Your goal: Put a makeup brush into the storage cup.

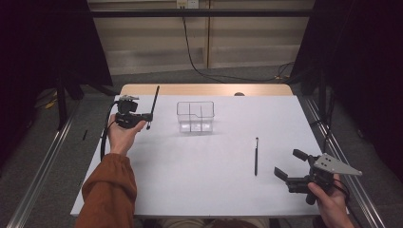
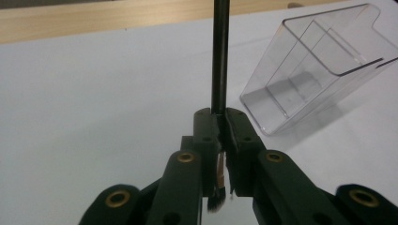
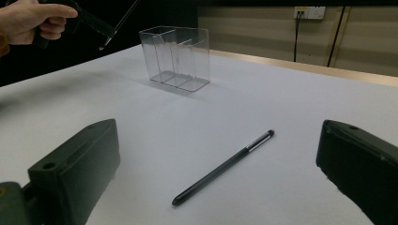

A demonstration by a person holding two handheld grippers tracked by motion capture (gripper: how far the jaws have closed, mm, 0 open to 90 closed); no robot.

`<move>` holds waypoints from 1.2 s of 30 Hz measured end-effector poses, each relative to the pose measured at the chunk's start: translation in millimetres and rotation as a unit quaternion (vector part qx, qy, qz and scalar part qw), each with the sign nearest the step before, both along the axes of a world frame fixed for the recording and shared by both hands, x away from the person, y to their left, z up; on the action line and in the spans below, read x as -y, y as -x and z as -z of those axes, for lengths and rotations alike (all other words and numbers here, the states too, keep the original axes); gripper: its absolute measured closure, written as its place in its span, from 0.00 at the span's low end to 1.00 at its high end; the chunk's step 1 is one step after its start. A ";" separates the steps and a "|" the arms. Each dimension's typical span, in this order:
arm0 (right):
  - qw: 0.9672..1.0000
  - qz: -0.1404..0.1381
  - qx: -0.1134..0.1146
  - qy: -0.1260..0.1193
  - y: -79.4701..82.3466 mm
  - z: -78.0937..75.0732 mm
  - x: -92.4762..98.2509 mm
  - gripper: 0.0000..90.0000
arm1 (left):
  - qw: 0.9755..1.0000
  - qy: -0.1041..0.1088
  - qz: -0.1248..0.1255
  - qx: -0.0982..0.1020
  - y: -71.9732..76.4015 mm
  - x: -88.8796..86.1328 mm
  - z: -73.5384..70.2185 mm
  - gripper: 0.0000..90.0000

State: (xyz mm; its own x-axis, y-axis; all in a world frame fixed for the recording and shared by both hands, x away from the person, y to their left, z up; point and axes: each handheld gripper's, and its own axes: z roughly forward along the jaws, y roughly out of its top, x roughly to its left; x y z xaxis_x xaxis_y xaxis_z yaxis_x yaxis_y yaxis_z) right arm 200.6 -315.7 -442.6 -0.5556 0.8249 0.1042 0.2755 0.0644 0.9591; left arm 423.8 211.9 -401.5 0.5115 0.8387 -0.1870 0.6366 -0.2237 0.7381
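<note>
Here, at far left: left claw point(image 1: 142, 116) clamped on a thin black brush point(image 1: 153, 105), bristle end below the jaws, handle rising above, held clear of the table point(image 1: 190, 190). Just right of it, a clear bin point(image 1: 196, 116) with dividers, upright, nothing inside any compartment. Farther right and nearer, a black pen point(image 1: 256, 156) lying flat on the table, well apart from the bin. At near right, right claw point(image 1: 291, 164) spread wide, gripping nothing, the pen between and beyond its jaws.

Risks, as a judgement: brush gripped near one end, so liable to pivot or slip on the way in; long handle likely to catch the bin's rim or a divider and tip the light bin. Pen liable to roll if nudged.
</note>
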 end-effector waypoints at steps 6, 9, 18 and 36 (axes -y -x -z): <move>1.000 0.000 0.000 0.000 0.1 -0.1 -0.1 0.00 | 1.000 0.002 0.010 0.012 5.8 -0.5 -2.1 0.93; 1.000 0.000 0.000 0.000 -0.3 0.0 -0.3 0.00 | 1.000 0.007 0.012 0.017 7.7 -2.1 -3.8 0.93; 1.000 -0.001 0.001 0.001 -0.1 0.0 -0.2 0.00 | 0.998 0.029 0.037 0.042 25.3 -5.8 -8.8 0.93; 1.000 -0.002 0.002 0.000 -0.8 -0.2 -1.3 0.00 | 0.993 0.043 0.081 0.068 64.0 0.1 -15.0 0.93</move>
State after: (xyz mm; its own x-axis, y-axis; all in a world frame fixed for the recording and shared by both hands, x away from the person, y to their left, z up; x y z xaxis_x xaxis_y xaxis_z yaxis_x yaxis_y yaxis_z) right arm 201.3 -314.4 -442.4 -0.5588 0.8229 0.1027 0.2713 0.0644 0.9603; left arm 359.7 211.7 -386.5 0.6636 0.7275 -0.1745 0.4902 -0.2466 0.8360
